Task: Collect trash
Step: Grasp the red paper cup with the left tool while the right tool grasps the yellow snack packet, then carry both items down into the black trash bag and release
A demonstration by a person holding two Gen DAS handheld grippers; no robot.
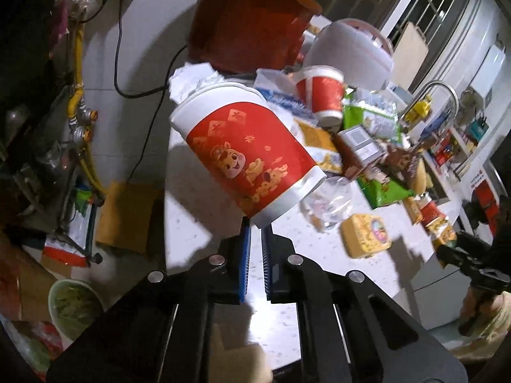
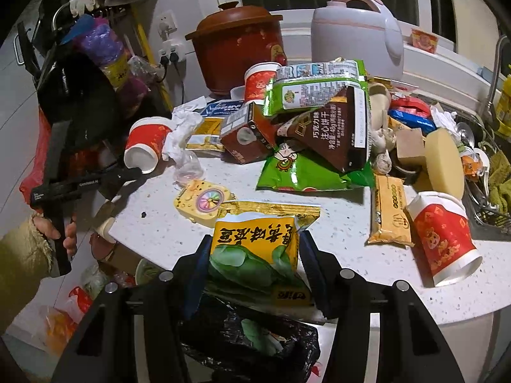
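My left gripper (image 1: 255, 223) is shut on the bottom rim of a red and white paper cup (image 1: 246, 146) stuffed with white tissue, and holds it tilted above the white counter (image 1: 198, 210). The same cup shows in the right wrist view (image 2: 145, 143) with the left gripper (image 2: 127, 172) under it. My right gripper (image 2: 252, 249) holds a yellow and green snack bag (image 2: 255, 245) between its fingers, over the counter's front edge. A black trash bag (image 2: 252, 341) hangs open below it. Wrappers and boxes (image 2: 319, 121) lie piled on the counter.
A brown clay pot (image 2: 236, 51) and a pale rice cooker (image 2: 354, 35) stand at the back. Two more red cups (image 2: 444, 242) (image 2: 258, 79) lie among the litter. A yellow sachet (image 2: 389, 210) and a yellow packet (image 2: 201, 201) lie near. A sink (image 2: 485, 172) with dishes is right.
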